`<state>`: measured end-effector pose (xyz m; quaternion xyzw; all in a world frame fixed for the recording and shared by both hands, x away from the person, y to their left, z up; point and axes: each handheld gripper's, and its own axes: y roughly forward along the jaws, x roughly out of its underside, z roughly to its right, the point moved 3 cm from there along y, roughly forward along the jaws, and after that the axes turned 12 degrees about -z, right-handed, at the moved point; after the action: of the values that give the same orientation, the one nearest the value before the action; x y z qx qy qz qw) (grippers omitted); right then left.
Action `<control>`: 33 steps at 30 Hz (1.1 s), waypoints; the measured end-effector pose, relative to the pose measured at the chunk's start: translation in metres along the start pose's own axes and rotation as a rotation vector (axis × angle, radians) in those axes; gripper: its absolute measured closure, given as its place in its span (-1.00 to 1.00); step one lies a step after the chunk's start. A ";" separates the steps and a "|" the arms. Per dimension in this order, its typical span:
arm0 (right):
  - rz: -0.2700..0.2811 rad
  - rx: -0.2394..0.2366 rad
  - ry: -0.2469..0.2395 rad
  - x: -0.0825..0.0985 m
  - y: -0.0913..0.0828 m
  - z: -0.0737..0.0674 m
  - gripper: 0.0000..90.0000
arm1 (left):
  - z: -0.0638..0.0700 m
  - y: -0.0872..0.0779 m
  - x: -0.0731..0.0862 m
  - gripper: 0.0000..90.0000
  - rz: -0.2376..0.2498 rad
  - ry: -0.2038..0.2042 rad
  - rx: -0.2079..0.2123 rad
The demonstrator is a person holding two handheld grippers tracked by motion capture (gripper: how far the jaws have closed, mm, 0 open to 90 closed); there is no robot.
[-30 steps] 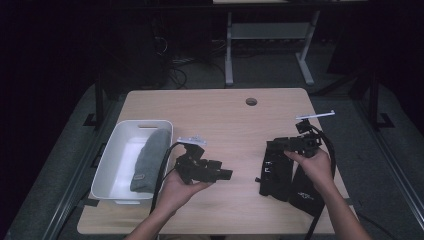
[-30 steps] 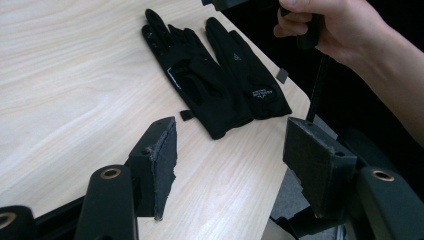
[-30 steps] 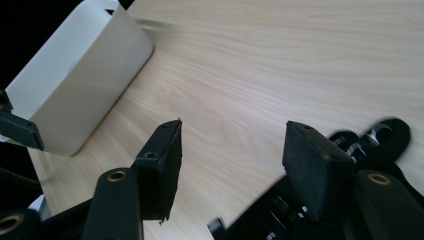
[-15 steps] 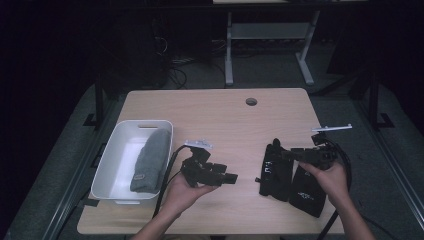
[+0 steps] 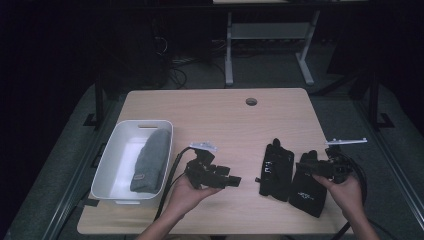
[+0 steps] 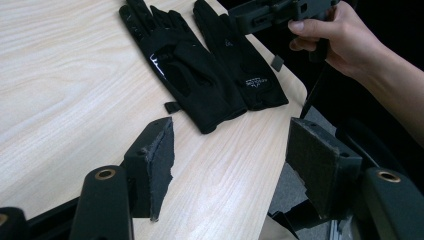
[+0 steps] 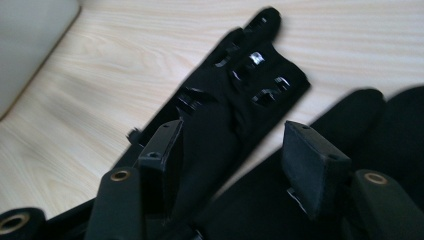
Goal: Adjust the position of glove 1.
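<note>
Gloves (image 5: 292,175): two black, flat, side by side on the surface (image 5: 220,115) at its right. Likely soft, light, limp; best pinched at a cuff edge. Right gripper (image 5: 304,166) hovers above them, jaws apart, empty. Left gripper (image 5: 235,181) open, empty.

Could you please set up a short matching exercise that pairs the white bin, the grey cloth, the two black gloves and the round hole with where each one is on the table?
Things:
1. white bin
2. grey cloth
3. black gloves
4. round hole

Places:
A. lying flat side by side near the right front corner of the table, under the right gripper
B. in the tabletop near the far edge
D. inside the bin
C. at the left edge of the table

Pairs: 1-C, 2-D, 3-A, 4-B
</note>
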<state>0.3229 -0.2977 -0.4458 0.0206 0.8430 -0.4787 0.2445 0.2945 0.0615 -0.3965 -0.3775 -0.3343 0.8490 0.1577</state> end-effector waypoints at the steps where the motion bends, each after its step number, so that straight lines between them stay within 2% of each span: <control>1: -0.002 0.006 0.003 0.002 0.000 0.002 -0.06 | 0.000 0.000 0.000 -0.21 0.000 0.000 0.000; 9: -0.007 0.057 0.017 0.016 -0.002 0.014 -0.05 | -0.001 0.004 0.002 -0.21 -0.002 -0.010 0.008; 14: -0.016 0.115 0.001 0.026 -0.002 0.022 -0.04 | 0.000 0.007 0.003 -0.21 -0.007 -0.010 0.011; 15: -0.018 0.136 -0.011 0.029 -0.001 0.023 -0.04 | 0.000 0.007 0.003 -0.21 -0.006 -0.017 0.014; 16: -0.018 0.136 -0.011 0.029 -0.001 0.023 -0.04 | 0.000 0.008 0.003 -0.21 -0.007 -0.017 0.014; 17: -0.025 0.172 -0.034 0.031 0.000 0.023 -0.04 | -0.001 0.008 0.003 -0.21 -0.012 -0.016 0.016; 20: -0.032 0.199 -0.055 0.034 0.002 0.024 -0.02 | -0.001 0.008 0.003 -0.21 -0.010 -0.018 0.018; 23: -0.054 0.255 -0.084 0.037 0.007 0.022 0.02 | -0.001 0.008 0.003 -0.21 -0.010 -0.022 0.020; 26: -0.065 0.278 -0.100 0.038 0.011 0.021 0.04 | -0.002 0.008 0.002 -0.21 -0.005 -0.025 0.027; 27: -0.058 0.300 -0.121 0.039 0.013 0.021 0.06 | -0.002 0.007 0.003 -0.21 -0.005 -0.025 0.027; 30: -0.062 0.315 -0.135 0.039 0.014 0.019 0.14 | -0.002 0.007 0.003 -0.21 -0.003 -0.025 0.026; 33: -0.065 0.309 -0.133 0.040 0.015 0.019 0.23 | -0.002 0.007 0.003 -0.21 -0.001 -0.027 0.027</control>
<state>0.2993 -0.3128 -0.4824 -0.0011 0.7417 -0.6105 0.2778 0.2937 0.0588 -0.4035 -0.3637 -0.3251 0.8584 0.1585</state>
